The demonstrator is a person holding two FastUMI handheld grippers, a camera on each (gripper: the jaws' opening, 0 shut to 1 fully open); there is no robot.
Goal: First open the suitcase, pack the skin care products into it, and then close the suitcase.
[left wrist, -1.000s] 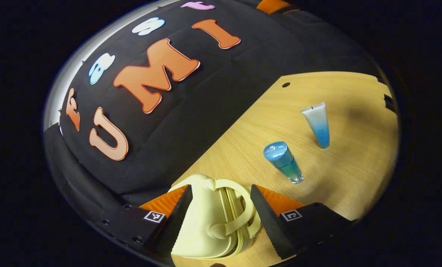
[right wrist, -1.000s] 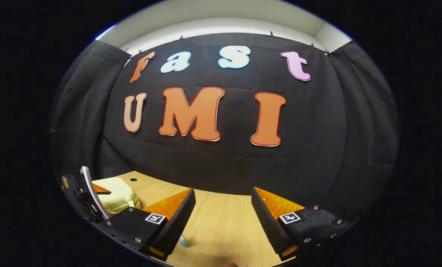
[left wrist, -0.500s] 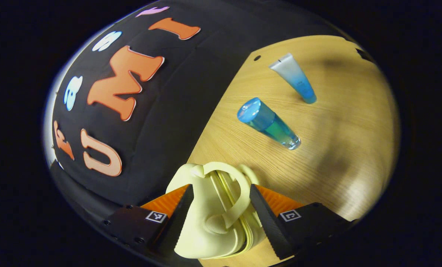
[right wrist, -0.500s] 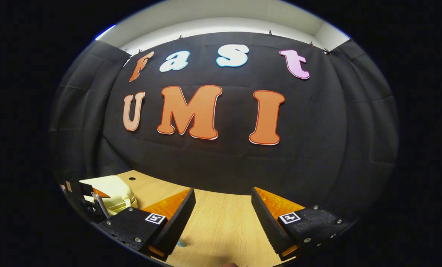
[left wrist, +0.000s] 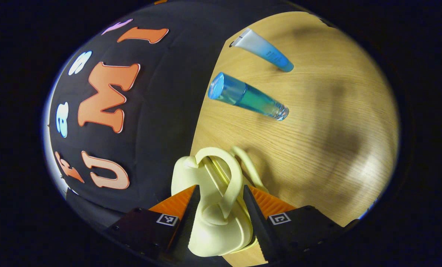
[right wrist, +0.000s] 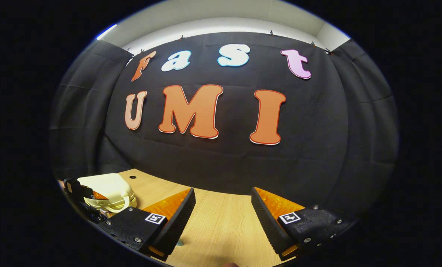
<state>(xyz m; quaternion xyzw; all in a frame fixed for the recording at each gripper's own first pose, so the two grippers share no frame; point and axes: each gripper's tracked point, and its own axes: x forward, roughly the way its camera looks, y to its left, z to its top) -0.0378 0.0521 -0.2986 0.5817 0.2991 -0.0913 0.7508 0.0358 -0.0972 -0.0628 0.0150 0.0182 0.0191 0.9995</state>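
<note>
Over on the left side of the wooden table (right wrist: 221, 226), close to the black cloth wall, sits the small cream suitcase (left wrist: 209, 207), and the left gripper (left wrist: 218, 211) has its two fingers around the top end of it, one on each side of the shell where the looped handle (left wrist: 232, 181) arches over the zip seam. The fingers look to be touching the case on both sides, though I cannot tell how firmly they press. In the right gripper view the same suitcase (right wrist: 107, 189) shows low at the left edge, lying on the table with the left gripper (right wrist: 85, 193) against its near side; whether the lid has parted at all I cannot tell from either view. Further along the table in the left gripper view, well apart from the case, a clear blue bottle (left wrist: 247, 97) with a blue cap lies on its side, and just beyond it a white-to-blue tube (left wrist: 262, 50) also lies flat, the two near each other but not touching. On the right, the right gripper (right wrist: 222, 217) hangs above bare tabletop with its fingers spread wide and nothing between them, pointing toward the cloth wall.
</note>
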